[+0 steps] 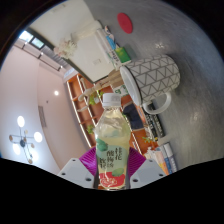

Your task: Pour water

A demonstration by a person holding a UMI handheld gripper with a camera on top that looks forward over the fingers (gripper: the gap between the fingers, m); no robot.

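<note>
Lamps [26,133] glow on the pale wall at the far left of the tilted room, a cluster of small bright bulbs, and a window [28,40] shows above them near the ceiling line. Next to the right runs an orange-framed shelf unit [90,88], slanting across the view with small items on it that are too small to name. A white cabinet or appliance [75,35] leans above it.

In the middle, the bottle [112,140] stands between the fingers, clenched by the gripper [113,168]: both purple pads [90,160] press on its lower sides. It has a white cap, yellowish liquid inside and a green, white and red label. Its cap reaches up close to the mug [153,80], a white one with a dark geometric line pattern and a handle on its lower right, lying beyond and to the upper right of the bottle.

The mug rests on a grey tabletop [190,60], which fills the right side. A red round object [124,21] lies on it further off, and some packets [165,152] sit by the table's edge just right of the bottle.
</note>
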